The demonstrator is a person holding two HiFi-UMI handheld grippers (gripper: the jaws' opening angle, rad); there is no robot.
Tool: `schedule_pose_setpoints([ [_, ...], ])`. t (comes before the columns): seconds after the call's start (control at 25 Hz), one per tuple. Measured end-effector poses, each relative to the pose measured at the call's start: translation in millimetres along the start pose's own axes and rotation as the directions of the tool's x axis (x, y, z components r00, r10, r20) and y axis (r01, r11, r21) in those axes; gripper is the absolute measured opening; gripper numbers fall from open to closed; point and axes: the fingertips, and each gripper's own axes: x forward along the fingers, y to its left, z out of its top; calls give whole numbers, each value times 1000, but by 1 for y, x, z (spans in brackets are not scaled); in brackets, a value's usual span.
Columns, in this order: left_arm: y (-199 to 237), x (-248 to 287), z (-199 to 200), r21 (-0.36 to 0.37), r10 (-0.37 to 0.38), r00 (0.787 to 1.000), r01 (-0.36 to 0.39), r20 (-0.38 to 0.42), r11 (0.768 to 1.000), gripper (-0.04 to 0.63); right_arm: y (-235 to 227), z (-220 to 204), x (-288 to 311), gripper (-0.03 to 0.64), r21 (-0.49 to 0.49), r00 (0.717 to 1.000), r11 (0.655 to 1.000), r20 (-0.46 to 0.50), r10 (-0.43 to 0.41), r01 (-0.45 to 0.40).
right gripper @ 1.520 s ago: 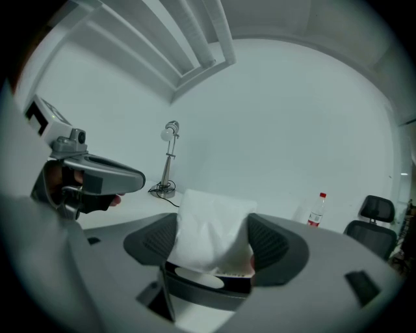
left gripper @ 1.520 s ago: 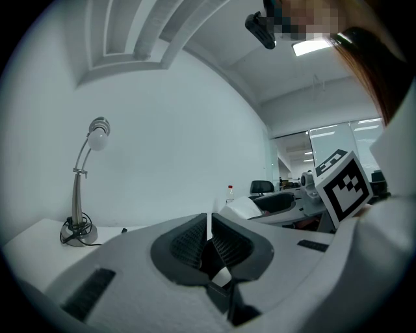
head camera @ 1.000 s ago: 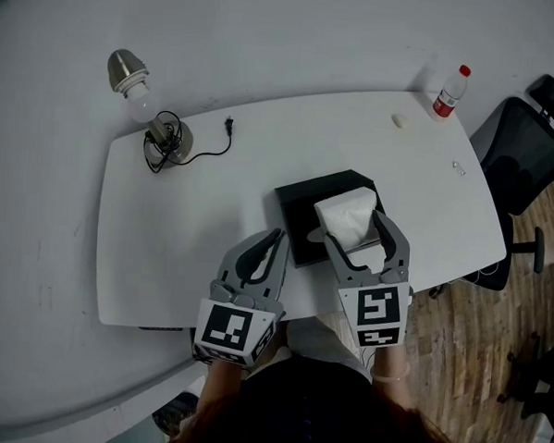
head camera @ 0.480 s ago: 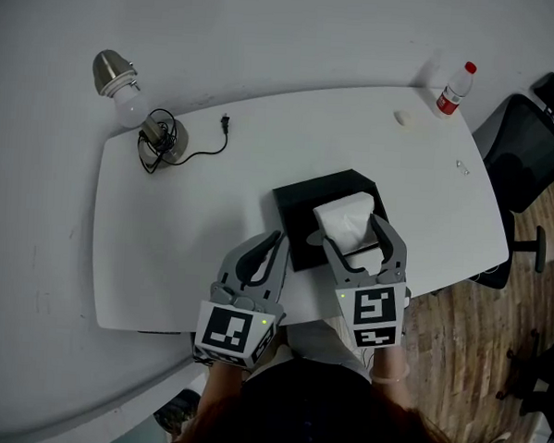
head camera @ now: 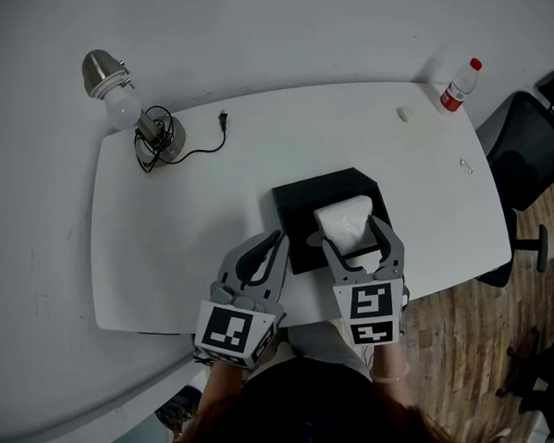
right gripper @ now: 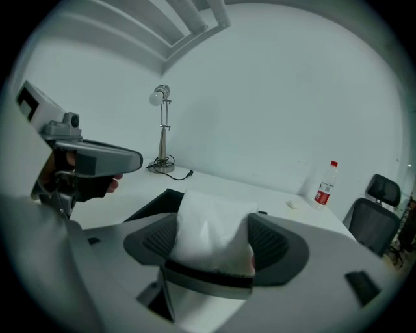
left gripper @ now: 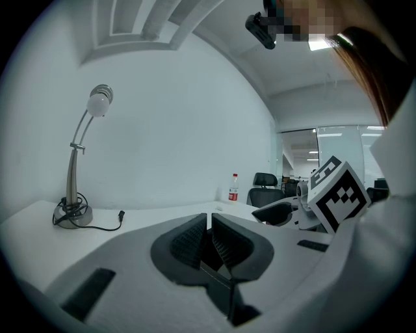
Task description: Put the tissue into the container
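Hovering over the shallow black rectangular container (head camera: 308,201), the soft white tissue pack (head camera: 344,215) is clamped between the right gripper's (head camera: 352,237) jaws. The left gripper (head camera: 274,242), jaws together and empty, is parked just beside the container. Lowering and release are called for next.

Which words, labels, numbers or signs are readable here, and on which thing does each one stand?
No text can be read in any view.
Bottle: red label, print too small to read.
Left cube and right cube: black-and-white square markers only, no letters or numbers.
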Motion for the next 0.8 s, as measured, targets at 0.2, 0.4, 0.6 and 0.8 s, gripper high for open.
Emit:
schedule_pose_setpoints([
  [0.2, 1, 4, -3, -6, -3, 1000, 3, -5, 1000, 41, 0, -6, 7, 359, 11, 999, 1000, -32, 10, -10],
  [0.4, 2, 8, -3, -4, 0, 1000, 0, -10, 1000, 41, 0, -9, 13, 359, 1, 998, 1000, -59, 21, -21],
  [0.6, 6, 12, -5, -10, 3, 1000, -3, -17, 1000, 41, 1, -13, 19, 359, 4, 995, 999, -90, 32, -32],
  [0.8, 8, 15, -7, -18, 5, 1000, -5, -19, 1000, 41, 2, -15, 23, 359, -16, 991, 999, -127, 31, -33],
])
